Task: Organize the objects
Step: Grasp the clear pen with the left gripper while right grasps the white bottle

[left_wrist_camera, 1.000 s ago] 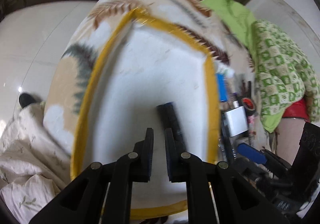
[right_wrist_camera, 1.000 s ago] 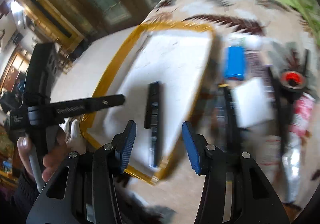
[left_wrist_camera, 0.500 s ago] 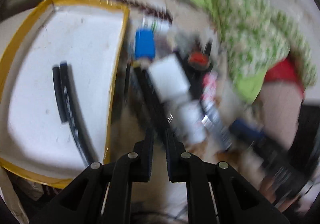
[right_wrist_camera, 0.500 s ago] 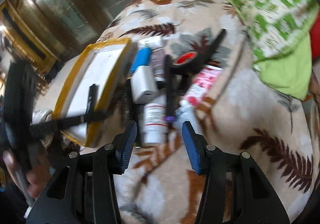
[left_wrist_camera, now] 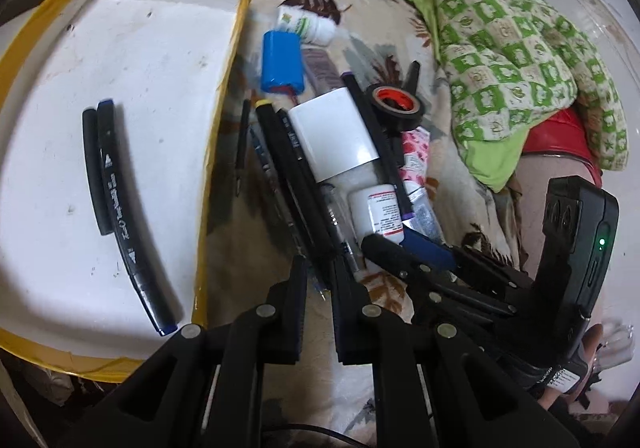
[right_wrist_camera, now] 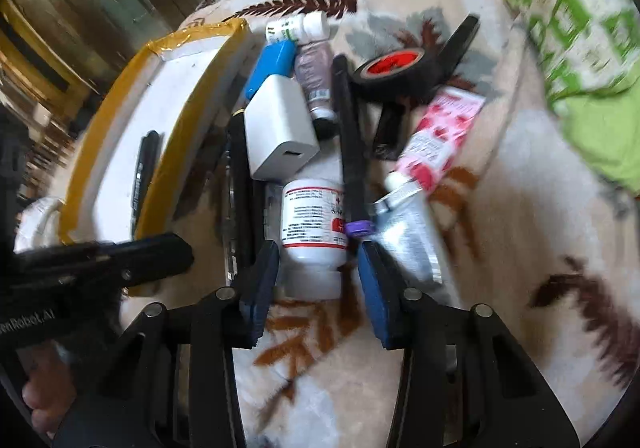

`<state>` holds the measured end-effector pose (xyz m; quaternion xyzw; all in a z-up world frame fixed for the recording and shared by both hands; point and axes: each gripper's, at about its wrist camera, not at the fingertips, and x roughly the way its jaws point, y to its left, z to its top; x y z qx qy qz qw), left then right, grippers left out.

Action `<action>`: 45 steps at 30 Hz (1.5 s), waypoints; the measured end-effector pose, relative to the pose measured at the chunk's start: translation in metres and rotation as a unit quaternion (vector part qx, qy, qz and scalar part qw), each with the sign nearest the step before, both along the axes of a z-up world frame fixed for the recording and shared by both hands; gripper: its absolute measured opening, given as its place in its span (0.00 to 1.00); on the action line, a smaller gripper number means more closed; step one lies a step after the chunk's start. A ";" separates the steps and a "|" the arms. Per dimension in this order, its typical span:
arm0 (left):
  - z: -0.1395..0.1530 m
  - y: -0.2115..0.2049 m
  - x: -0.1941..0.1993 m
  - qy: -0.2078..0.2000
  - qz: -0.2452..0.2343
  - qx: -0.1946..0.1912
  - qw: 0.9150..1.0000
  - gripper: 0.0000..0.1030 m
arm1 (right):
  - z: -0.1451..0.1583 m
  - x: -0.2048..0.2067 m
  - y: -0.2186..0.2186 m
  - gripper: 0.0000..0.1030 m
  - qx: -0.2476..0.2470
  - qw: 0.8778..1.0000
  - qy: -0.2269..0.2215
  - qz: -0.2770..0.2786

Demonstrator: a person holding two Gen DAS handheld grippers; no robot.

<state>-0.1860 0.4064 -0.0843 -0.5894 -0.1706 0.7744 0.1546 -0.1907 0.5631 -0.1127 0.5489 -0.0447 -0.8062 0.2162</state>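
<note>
From the left wrist, the left gripper (left_wrist_camera: 320, 274), nearly clenched on nothing, hovers over black pens (left_wrist_camera: 298, 172) beside the tray (left_wrist_camera: 218, 120), while from the right wrist the right gripper (right_wrist_camera: 318, 280), spread wide, straddles the white bottle (right_wrist_camera: 314, 232), probably light, rigid and slick, best pinched across its middle.

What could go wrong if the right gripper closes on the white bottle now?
1. A black marker lies across the white bottle, so lifting the bottle may roll or flick the marker away.
2. The right gripper is open around the bottle's base only; a round bottle may slip out.
3. The left gripper, nearly shut over the pens, is close, so they may collide.
</note>
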 end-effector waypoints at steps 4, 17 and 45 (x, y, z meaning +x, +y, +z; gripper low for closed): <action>0.000 -0.003 0.000 -0.004 0.011 0.011 1.000 0.10 | 0.002 0.003 0.008 0.34 -0.014 1.000 0.008 -0.018; -0.034 0.003 -0.025 -0.095 0.039 0.003 0.995 0.10 | -0.002 0.013 0.026 0.34 -0.050 0.998 -0.006 -0.048; -0.019 0.006 -0.007 -0.025 -0.012 -0.088 0.996 0.06 | 0.001 0.014 0.008 0.34 -0.045 0.998 0.013 -0.040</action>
